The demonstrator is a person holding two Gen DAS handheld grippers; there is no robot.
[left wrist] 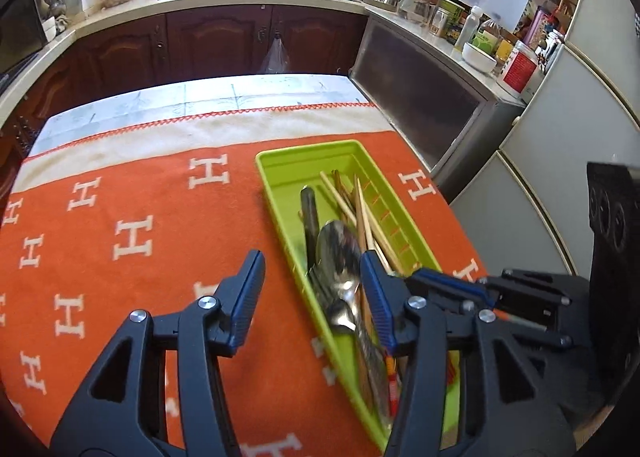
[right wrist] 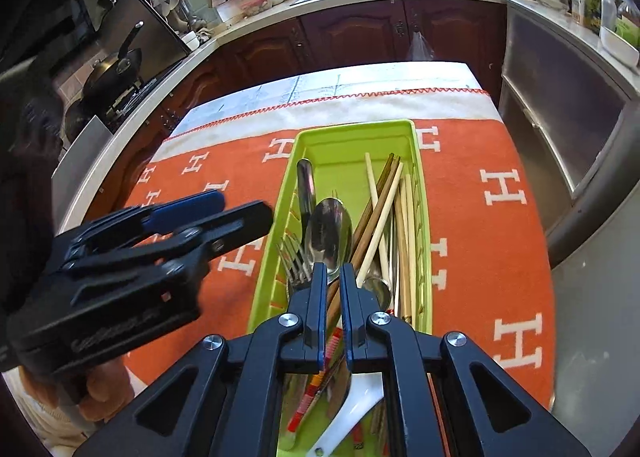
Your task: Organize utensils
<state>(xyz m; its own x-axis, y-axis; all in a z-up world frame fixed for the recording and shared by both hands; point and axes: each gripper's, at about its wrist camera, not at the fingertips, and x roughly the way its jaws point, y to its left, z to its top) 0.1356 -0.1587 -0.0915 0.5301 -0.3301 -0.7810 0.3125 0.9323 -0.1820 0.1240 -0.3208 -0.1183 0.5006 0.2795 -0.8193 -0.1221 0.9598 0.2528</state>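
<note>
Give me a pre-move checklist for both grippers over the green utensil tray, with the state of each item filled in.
1. Left gripper empty: ok, jaws stand apart with nothing between the pads.
2. Right gripper state known: cannot tell, jaws nearly closed over the green tray; a grip is not clear.
3. Tray flat on the orange cloth: ok.
4. Utensils inside the tray: ok, the large spoon, fork and chopsticks all lie within its walls.
5. Utensils sorted: not ok, the chopsticks cross each other and overlap the spoon.
6. Grippers apart from each other: not ok, they crowd the same end of the tray.
</note>
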